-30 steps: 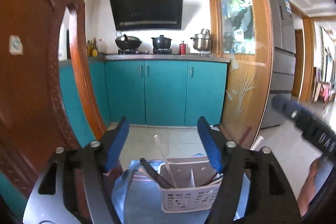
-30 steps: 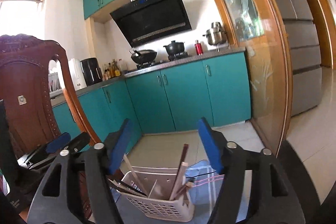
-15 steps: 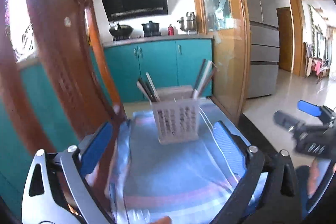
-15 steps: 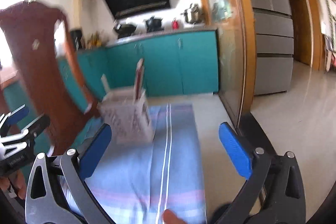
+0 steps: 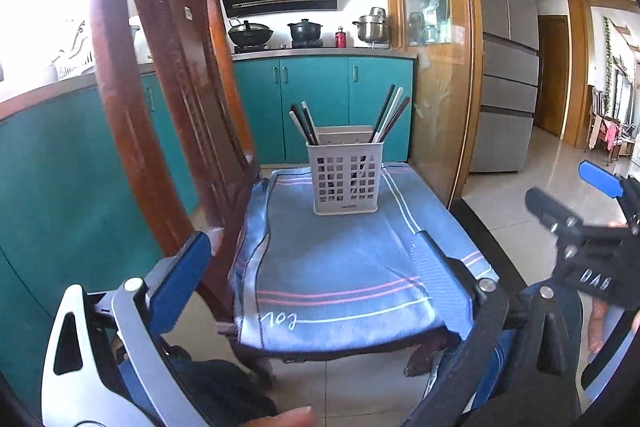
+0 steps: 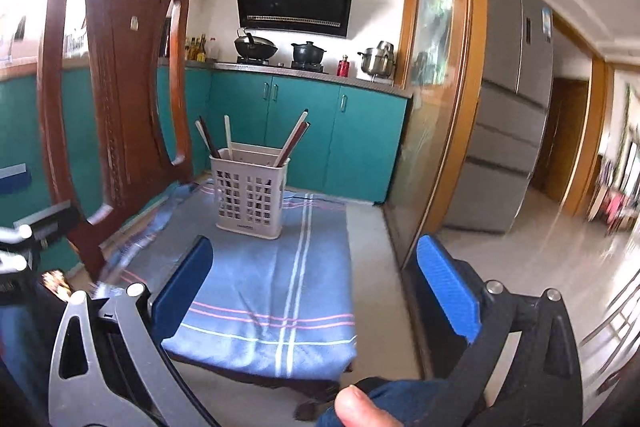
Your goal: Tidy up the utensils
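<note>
A white slotted utensil basket point(image 5: 347, 178) stands upright on a blue striped cloth point(image 5: 344, 267) spread over a wooden chair seat. Several chopsticks point(image 5: 390, 115) lean out of its left and right sides. It also shows in the right wrist view point(image 6: 250, 194). My left gripper point(image 5: 316, 283) is open and empty, well in front of the basket. My right gripper point(image 6: 320, 283) is open and empty, in front of the basket and to its right; it also shows at the right edge of the left wrist view point(image 5: 576, 203).
The carved wooden chair back point(image 5: 168, 99) rises at the left. Teal kitchen cabinets point(image 5: 320, 103) with pots on the counter stand behind. A glass partition point(image 5: 436, 87) and a grey fridge point(image 5: 508, 75) are at the right. Tiled floor point(image 5: 560, 179) lies around the chair.
Both grippers have pulled back and up from the basket, which now looks smaller and farther away. Both jaws have opened wider. The basket has not moved on the cloth.
</note>
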Demonstrator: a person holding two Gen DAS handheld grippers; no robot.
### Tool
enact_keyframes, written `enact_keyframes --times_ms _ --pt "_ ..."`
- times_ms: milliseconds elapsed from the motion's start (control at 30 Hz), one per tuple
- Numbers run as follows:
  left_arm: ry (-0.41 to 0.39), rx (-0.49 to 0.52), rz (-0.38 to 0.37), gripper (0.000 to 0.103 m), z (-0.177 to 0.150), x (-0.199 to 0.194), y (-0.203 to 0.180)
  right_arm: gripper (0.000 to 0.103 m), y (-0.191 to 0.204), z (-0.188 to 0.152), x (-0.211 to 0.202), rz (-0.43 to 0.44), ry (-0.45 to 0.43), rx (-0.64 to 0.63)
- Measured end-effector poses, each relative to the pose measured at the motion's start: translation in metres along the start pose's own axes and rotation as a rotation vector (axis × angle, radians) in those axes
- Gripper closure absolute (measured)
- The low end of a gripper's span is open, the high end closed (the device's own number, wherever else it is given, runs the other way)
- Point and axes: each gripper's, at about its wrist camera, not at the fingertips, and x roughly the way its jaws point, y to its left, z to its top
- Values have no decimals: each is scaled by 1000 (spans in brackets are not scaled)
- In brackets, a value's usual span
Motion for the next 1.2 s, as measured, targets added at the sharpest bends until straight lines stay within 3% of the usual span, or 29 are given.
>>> enact_keyframes --times_ms 133,433,1200 --pt "0 -5 17 4 -1 -12 0 3 -1 -1 -14 25 5 22" --pt "-12 1 -18 4 -1 -24 -2 3 9 2 -38 14 -27 7" --pt "1 -3 -44 4 -3 -23 1 3 21 3 -38 12 -10 -10"
